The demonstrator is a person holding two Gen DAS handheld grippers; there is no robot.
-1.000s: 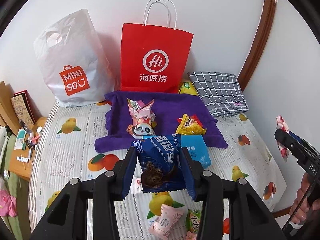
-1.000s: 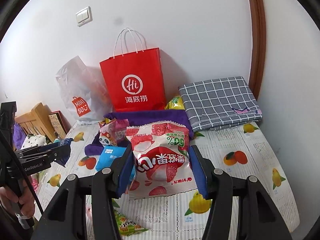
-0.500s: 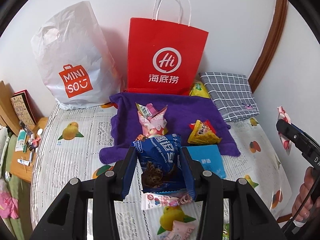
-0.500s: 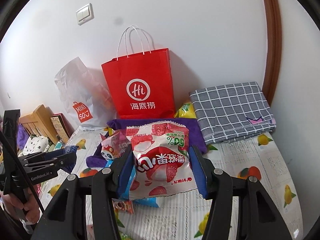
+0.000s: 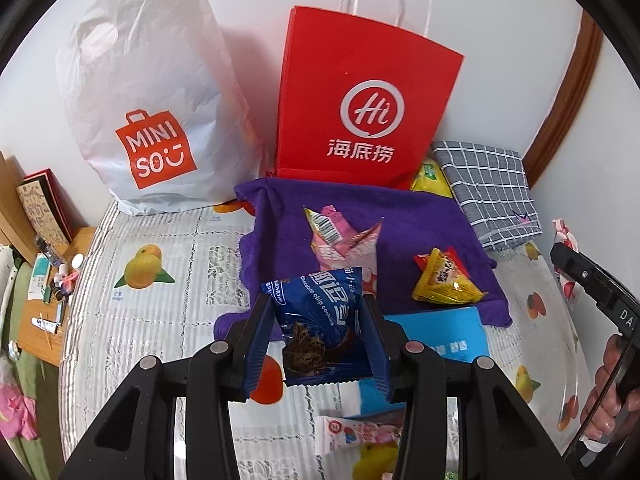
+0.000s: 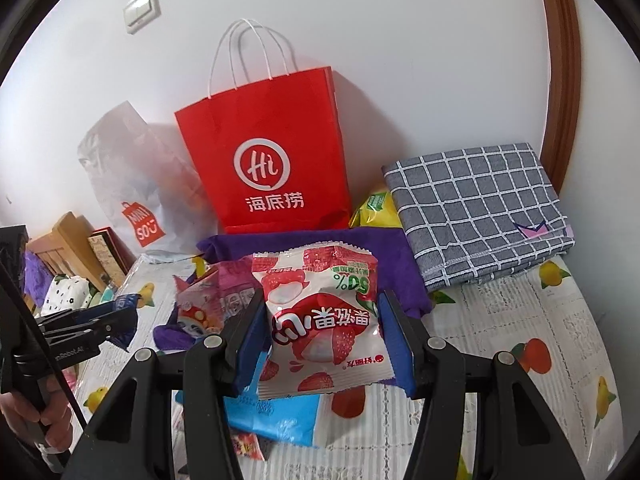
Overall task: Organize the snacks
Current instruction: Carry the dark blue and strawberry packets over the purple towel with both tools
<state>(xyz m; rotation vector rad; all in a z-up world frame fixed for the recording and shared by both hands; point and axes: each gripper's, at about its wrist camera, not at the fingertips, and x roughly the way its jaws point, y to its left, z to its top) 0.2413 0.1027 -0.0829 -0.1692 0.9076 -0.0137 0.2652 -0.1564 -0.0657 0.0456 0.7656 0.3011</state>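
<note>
Jaws clamp a packet each: right gripper pinches the larger red-and-white lychee snack bag, left gripper the smaller blue chocolate chip cookie packet, both above the purple towel. Light, crinkly, probably slippery; side-edge holds suit them.

- Red paper bag and white plastic bag stand against the wall — a barrier at the back.
- Purple towel carries scattered packets; bare sheet lies open leftward.
- Folded checked cloth fills the right corner.
</note>
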